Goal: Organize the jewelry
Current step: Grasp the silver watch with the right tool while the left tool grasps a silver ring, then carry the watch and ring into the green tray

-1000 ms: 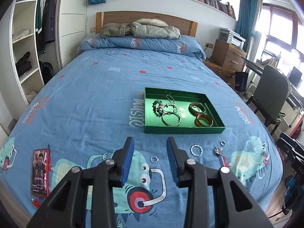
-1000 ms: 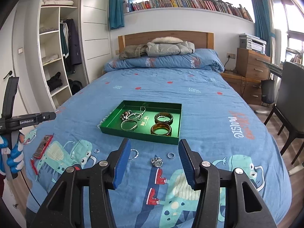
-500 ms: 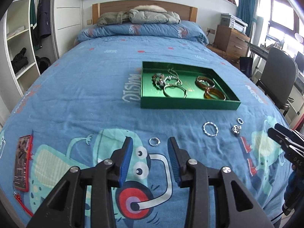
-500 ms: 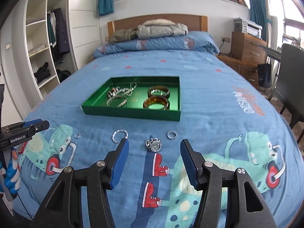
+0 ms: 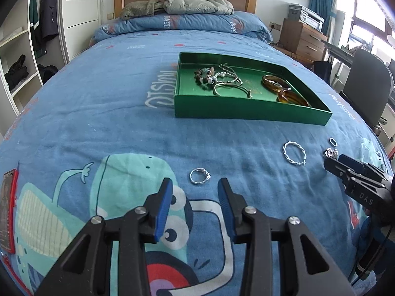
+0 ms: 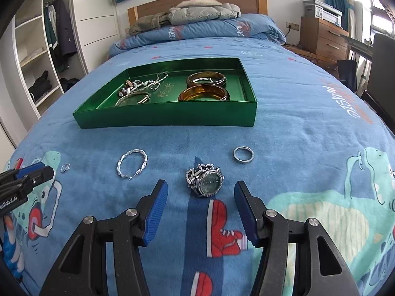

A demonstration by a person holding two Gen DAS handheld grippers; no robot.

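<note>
A green tray (image 6: pixel 167 118) sits on the blue bedspread (image 5: pixel 98 103) in the upper middle of both views, holding two amber bangles (image 6: pixel 205 93), a silver bangle (image 5: pixel 232 90) and a tangle of beaded chains (image 5: pixel 209 75). Four pieces lie loose on the bed in front of it. In the left wrist view the left gripper (image 5: pixel 195 192) fills the lower middle of the frame, its blue-padded fingers (image 5: pixel 164 204) spread apart and empty, with a small silver ring (image 5: pixel 199 176) lying just beyond the gap between them. In the right wrist view the right gripper (image 6: pixel 201 197) stands with its fingers (image 6: pixel 158 209) likewise released and holding nothing, and a silver watch (image 6: pixel 206 180) lies on the bedspread just ahead of the gap. A twisted silver bracelet (image 6: pixel 132 166) lies to the left of the watch and a plain silver band (image 6: pixel 243 155) to its upper right, both apart from it. A red phone (image 5: pixel 7 209) lies at the left edge of the left wrist view.
</note>
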